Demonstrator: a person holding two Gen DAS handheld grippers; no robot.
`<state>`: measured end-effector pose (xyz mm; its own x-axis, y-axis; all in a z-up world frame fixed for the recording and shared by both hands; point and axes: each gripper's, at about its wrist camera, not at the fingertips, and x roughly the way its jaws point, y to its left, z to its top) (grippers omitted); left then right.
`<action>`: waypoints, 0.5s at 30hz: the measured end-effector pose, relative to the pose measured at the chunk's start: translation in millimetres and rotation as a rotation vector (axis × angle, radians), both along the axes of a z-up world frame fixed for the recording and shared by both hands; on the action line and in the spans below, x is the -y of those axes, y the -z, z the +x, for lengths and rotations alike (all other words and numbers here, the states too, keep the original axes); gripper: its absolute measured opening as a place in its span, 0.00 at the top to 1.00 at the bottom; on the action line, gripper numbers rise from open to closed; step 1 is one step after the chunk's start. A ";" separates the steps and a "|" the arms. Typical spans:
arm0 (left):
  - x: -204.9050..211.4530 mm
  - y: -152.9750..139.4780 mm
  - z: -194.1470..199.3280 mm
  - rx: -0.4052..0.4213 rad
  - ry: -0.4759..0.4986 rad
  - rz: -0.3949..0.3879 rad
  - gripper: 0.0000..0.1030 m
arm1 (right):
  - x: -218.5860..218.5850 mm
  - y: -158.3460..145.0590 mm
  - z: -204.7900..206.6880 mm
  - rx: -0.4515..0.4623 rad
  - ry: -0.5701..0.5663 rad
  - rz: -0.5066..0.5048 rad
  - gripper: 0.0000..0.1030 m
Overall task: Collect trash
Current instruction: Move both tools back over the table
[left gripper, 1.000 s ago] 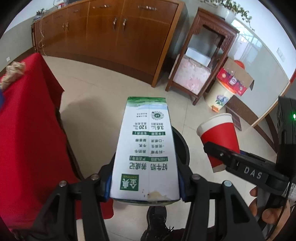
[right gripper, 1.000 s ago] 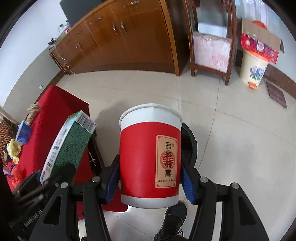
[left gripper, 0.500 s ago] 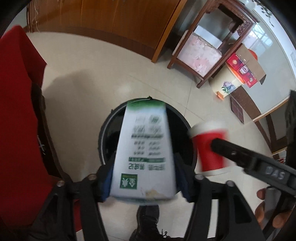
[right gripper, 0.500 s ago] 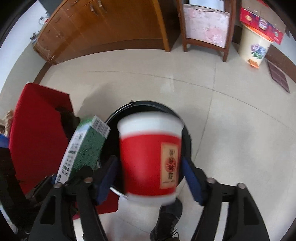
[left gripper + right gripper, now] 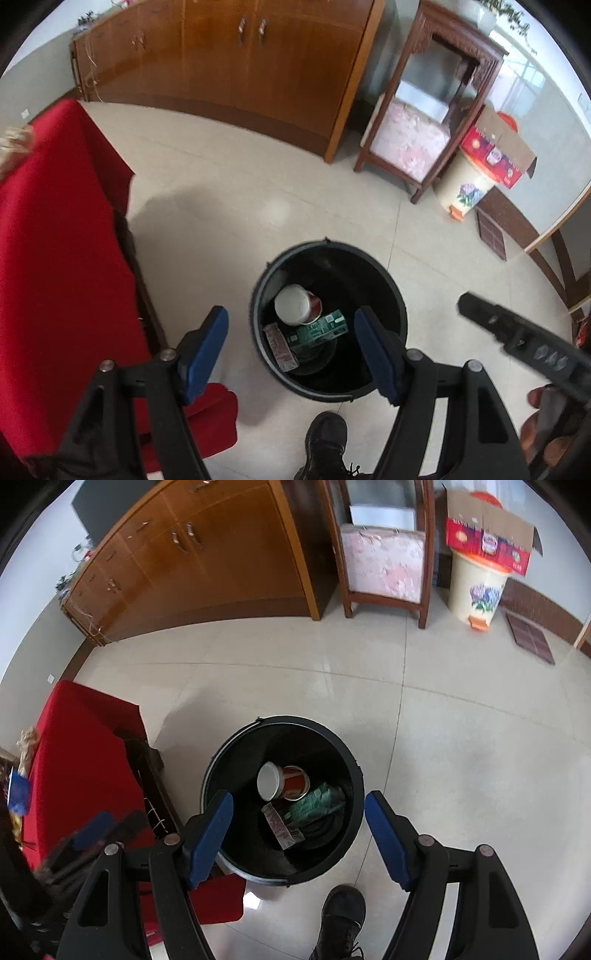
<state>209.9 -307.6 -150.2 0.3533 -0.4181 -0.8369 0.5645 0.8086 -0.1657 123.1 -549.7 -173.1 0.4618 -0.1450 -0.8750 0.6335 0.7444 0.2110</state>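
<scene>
Left gripper [image 5: 291, 341] is opening with nothing between its fingers, no longer clamping the milk carton [image 5: 318, 328]; right gripper [image 5: 299, 825] is standing released, red cup [image 5: 283, 781] gone; both now lying in the black bin [image 5: 229, 749] below the fingertips.

carton [image 5: 320, 328] — dropped into bin [image 5: 400, 302] | cup [image 5: 282, 782] — dropped too | both fingers emptied

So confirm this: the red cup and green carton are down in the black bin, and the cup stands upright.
Wrong only about the cup. The right wrist view shows the red cup lying on its side in the black bin, beside the green carton.
</scene>
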 end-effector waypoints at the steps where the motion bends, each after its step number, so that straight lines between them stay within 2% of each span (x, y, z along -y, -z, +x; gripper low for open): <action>1: -7.7 -10.2 -5.3 0.022 -0.008 -0.001 0.30 | -7.8 -5.1 -2.3 0.002 -0.009 -0.010 0.27; 5: -36.6 -47.6 -21.6 0.085 -0.029 -0.020 0.29 | -33.8 -20.3 -11.7 -0.001 -0.034 -0.017 0.25; 7: -57.2 -68.1 -31.0 0.136 -0.054 -0.025 0.26 | -49.1 -31.0 -15.2 0.010 -0.059 -0.027 0.14; 10: -91.6 -88.9 -41.2 0.198 -0.109 -0.029 0.24 | -81.5 -55.0 -19.0 0.064 -0.124 -0.090 0.07; 12: -118.3 -98.0 -44.3 0.222 -0.157 -0.023 0.23 | -107.6 -72.5 -17.6 0.100 -0.188 -0.123 0.06; 15: -152.9 -105.6 -46.1 0.236 -0.237 -0.020 0.23 | -140.9 -90.1 -14.1 0.153 -0.271 -0.121 0.06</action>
